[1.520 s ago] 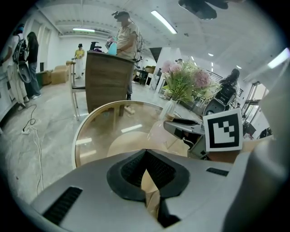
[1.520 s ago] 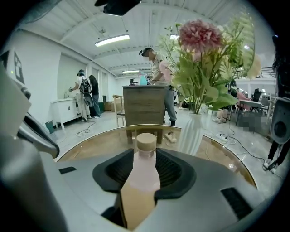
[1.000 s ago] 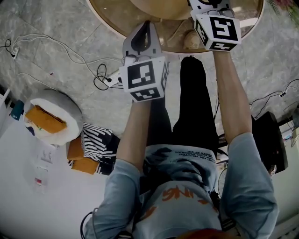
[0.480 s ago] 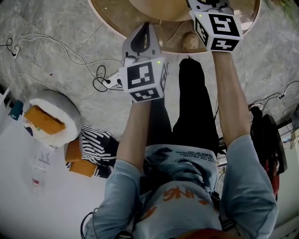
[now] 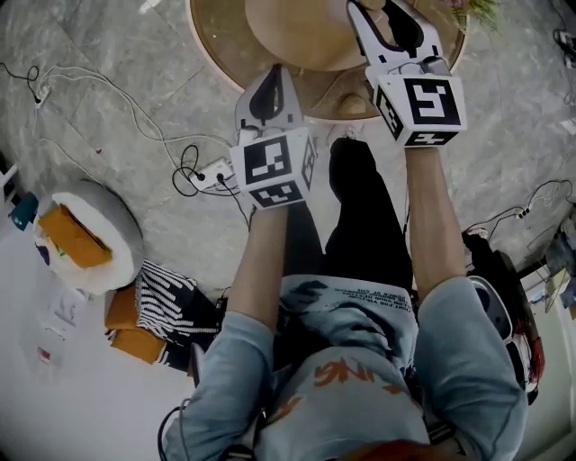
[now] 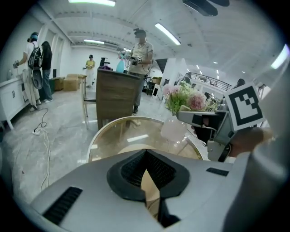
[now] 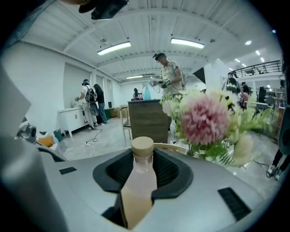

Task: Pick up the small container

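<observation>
Head view: a round glass counter stands over grey marble floor strewn with cables. Right gripper fingers, just closing, clamp the small container; left gripper fingers together.

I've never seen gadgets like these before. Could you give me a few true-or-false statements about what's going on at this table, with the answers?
1. The right gripper grips a small clear plastic bottle with a tan cap. True; its jaws have just been closing on it.
2. The left gripper carries a flower. False: its jaws are together with nothing between them.
3. The round table has a see-through glass top. True.
4. The pink and white flowers lie on the floor. False: they stand in a clear vase on the table.
</observation>
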A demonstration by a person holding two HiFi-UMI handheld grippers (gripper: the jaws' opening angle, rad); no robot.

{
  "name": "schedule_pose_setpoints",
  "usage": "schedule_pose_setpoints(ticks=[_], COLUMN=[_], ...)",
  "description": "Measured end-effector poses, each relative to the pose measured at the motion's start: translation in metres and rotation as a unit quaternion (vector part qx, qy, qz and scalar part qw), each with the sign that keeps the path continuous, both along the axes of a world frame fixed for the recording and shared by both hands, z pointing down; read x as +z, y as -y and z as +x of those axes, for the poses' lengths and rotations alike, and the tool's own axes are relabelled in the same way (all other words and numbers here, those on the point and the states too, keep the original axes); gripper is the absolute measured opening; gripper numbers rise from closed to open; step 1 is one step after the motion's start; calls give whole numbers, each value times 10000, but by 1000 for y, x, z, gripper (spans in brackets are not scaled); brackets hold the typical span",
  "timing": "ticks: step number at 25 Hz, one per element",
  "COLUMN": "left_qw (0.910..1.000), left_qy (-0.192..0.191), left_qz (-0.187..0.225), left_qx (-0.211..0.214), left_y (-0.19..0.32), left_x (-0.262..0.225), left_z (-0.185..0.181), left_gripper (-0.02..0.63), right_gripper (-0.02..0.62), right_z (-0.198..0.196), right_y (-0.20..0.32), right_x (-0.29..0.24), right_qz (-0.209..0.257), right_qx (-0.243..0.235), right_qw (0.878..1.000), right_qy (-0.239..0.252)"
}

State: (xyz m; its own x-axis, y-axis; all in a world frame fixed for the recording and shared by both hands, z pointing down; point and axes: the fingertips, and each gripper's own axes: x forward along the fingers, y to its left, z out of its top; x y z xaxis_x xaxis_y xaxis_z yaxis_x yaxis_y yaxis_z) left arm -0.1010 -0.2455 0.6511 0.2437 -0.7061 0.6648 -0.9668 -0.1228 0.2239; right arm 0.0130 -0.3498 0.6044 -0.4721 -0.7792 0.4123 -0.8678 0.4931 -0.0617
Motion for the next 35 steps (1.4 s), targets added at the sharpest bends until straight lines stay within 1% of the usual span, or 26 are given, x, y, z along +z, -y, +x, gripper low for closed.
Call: schedule_pose_setpoints(ticks=[3, 5, 9, 12, 14, 18, 21, 24, 27, 30, 35], left_qw=[9994, 9983, 9930, 9888, 9873, 9841, 9776, 9689, 9627, 9580, 9553], left_qy=[89, 67, -66, -181, -240, -327, -360, -348, -333, -279, -143], left_qz=[244, 427, 844, 1039, 1214, 1603, 1994, 2406, 2660, 2841, 2946], left_qx=[-217, -401, -828, -1056, -997, -696, -579, -468, -376, -293, -177], left_y=[3, 4, -6, -19, -21, -28, -27, -22, -22, -20, -26], left_x=[-27, -60, -163, -230, -264, -323, -367, -409, -434, -449, -461], left_z=[-1, 3, 7, 16, 27, 46, 52, 61, 70, 80, 90], left_gripper=[23, 23, 23, 23, 23, 23, 23, 23, 23, 23, 23], right_gripper=[149, 148, 147, 147, 147, 147, 147, 147, 147, 147, 147], right_z=[3, 10, 21, 33, 41, 54, 63, 74, 81, 87, 96], right_y=[-10, -16, -36, -54, -60, -80, -97, -108, -118, -119, -120], right_x=[-35, -67, -159, -227, -261, -315, -349, -378, -403, -420, -434], right_qz=[237, 345, 490, 594, 680, 810, 967, 1164, 1386, 1568, 1728], right_qx=[-103, -226, -442, -486, -416, -221, -152, -242, -397, -493, -475], right_qw=[9996, 9991, 9977, 9969, 9965, 9958, 9943, 9922, 9892, 9860, 9835], right_qy=[107, 140, 162, 183, 240, 366, 430, 368, 274, 294, 265])
